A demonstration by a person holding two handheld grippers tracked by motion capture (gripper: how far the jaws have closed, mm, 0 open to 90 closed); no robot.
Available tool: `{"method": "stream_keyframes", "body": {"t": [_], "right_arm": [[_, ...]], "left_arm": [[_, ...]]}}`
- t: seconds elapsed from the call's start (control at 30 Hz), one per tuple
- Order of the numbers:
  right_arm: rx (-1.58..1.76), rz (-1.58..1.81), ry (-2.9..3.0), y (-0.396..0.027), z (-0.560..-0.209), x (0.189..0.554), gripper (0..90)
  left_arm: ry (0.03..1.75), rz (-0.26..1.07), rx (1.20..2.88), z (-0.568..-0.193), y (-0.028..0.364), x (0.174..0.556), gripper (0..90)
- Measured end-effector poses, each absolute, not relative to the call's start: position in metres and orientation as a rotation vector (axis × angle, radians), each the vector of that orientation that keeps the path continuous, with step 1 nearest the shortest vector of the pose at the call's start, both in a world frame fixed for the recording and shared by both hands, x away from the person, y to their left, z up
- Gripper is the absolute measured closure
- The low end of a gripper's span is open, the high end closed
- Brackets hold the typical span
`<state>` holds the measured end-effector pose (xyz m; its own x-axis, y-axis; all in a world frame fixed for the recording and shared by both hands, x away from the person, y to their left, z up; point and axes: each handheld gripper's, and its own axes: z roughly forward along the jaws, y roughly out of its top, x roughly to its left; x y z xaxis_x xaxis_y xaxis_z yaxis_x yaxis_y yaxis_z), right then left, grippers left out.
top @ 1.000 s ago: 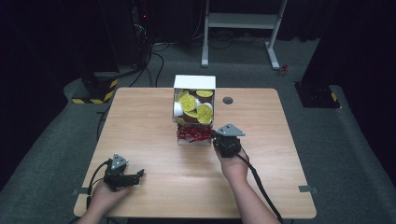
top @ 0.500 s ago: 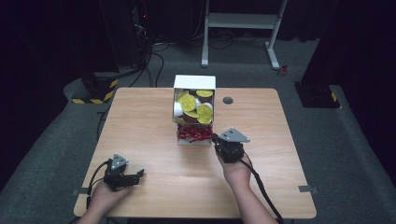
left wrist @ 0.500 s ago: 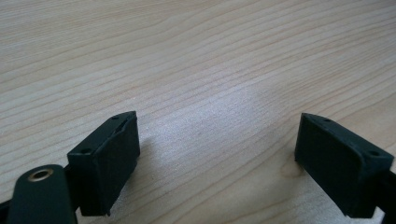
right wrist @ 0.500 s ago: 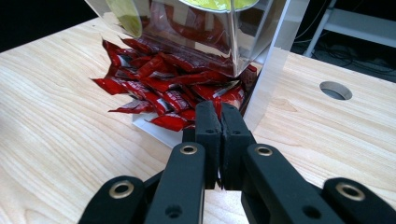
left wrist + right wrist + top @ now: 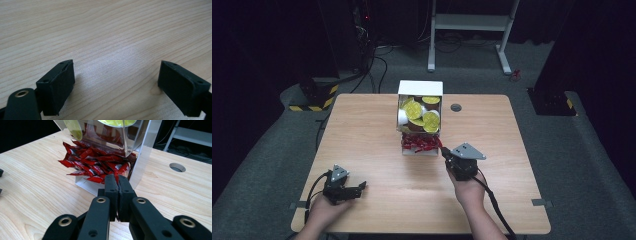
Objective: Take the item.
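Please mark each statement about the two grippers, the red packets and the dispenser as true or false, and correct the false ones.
1. The right gripper has its jaws shut, with a red packet pinched at the tips. True.
2. The left gripper is closed. False: its jaws stand wide apart above bare wood.
3. The red packets lie in the bottom tray of the white dispenser. True.
4. The yellow-lidded cups sit below the red packets. False: they are in the compartment above them.
5. The table has a round hole to the right of the dispenser. True.
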<state>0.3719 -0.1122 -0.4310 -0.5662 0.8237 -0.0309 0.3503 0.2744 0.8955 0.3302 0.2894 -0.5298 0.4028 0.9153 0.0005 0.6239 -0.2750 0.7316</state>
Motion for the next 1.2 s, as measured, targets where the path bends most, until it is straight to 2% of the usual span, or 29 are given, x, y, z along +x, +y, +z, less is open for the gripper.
{"method": "stream_keyframes", "body": {"t": [1.2], "right_arm": [[1.061, 1.327, 1.997, -0.137, -0.423, 0.343, 89.1]], "left_arm": [[1.308, 0.570, 2.005, -0.530, 0.289, 0.330, 14.3]]}}
